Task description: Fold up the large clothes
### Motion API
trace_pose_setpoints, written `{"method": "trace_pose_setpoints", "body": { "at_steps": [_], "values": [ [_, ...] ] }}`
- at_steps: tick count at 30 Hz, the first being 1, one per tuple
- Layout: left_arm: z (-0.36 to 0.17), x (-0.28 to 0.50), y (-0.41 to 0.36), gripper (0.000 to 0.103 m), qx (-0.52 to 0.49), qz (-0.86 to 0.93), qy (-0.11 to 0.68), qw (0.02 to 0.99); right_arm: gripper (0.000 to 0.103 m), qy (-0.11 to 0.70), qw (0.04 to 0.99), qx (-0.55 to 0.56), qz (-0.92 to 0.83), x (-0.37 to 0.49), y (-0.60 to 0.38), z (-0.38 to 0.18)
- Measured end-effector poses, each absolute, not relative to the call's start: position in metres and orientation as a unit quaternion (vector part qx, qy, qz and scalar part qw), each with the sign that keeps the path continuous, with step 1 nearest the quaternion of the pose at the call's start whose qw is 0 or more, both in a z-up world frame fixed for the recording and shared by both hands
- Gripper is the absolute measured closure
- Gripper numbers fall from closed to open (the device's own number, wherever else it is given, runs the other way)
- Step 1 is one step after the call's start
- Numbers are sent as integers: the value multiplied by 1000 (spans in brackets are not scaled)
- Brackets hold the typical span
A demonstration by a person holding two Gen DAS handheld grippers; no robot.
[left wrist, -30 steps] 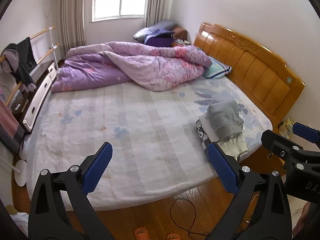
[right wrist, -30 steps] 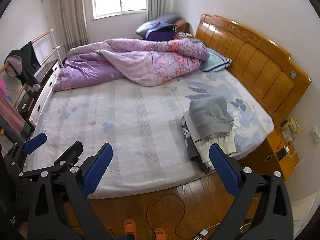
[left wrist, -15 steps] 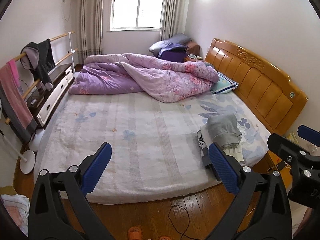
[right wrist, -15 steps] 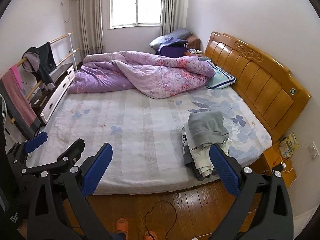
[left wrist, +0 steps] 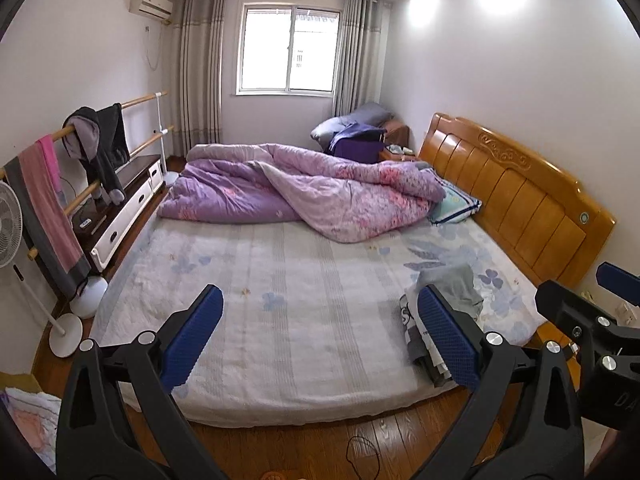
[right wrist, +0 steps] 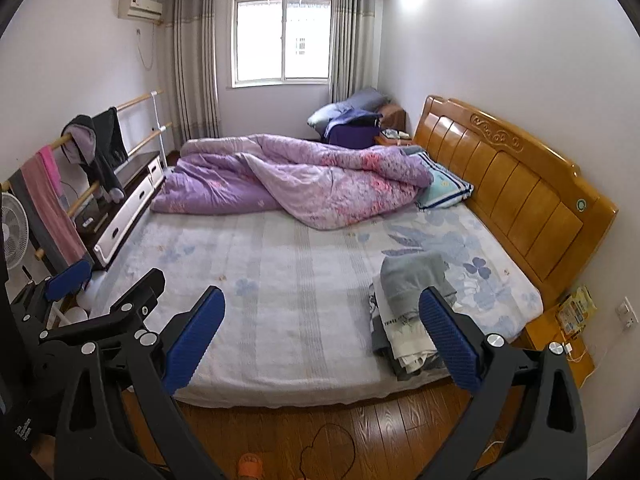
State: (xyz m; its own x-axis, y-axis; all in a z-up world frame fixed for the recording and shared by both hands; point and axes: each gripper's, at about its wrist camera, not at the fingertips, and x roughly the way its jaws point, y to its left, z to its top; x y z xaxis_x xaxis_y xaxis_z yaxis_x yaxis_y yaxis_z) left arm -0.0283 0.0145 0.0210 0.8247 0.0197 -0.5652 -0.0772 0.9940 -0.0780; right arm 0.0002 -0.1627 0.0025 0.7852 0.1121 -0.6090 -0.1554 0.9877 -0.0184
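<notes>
- The left hand-held gripper [left wrist: 320,336] is held above the wooden floor [left wrist: 320,444] at the near edge of the bed [left wrist: 280,320], its blue-padded fingers spread wide with nothing between them.
- The right hand-held gripper [right wrist: 320,336] is level with it and just to its right (its black frame shows at the right edge of the left wrist view), jaws likewise wide apart and empty.
- A stack of folded clothes [right wrist: 412,312] lies on the bed near its near right corner, a grey garment [right wrist: 412,280] on top and white and dark pieces under it; in both views the right-hand finger partly covers the stack, but neither hand-held gripper touches it.
- A rumpled purple quilt [left wrist: 312,188] is heaped across the far part of the bed, and a striped pillow [right wrist: 444,190] sits beside the wooden headboard [right wrist: 520,184].
- Along the left wall stands a wooden rail rack [left wrist: 80,152] with a dark jacket [left wrist: 104,140] and a pink-and-grey towel [left wrist: 48,208] hung on it, a white fan [left wrist: 12,224] near it.
- A black cable [right wrist: 328,448] loops on the floor in front of the bed, and an orange slipper [right wrist: 250,466] shows at the bottom edge.
</notes>
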Motion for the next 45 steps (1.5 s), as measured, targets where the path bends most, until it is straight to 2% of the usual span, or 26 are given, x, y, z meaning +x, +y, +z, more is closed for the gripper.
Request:
{"method": "trace_pose_setpoints", "body": {
  "at_steps": [20, 45],
  "values": [
    [70, -56, 31, 5, -40, 31, 250, 967, 9, 280, 956, -25, 80, -16, -160, 35],
    [82, -44, 33, 5, -31, 31, 242, 969, 9, 271, 959, -18, 81, -17, -164, 39]
  ]
}}
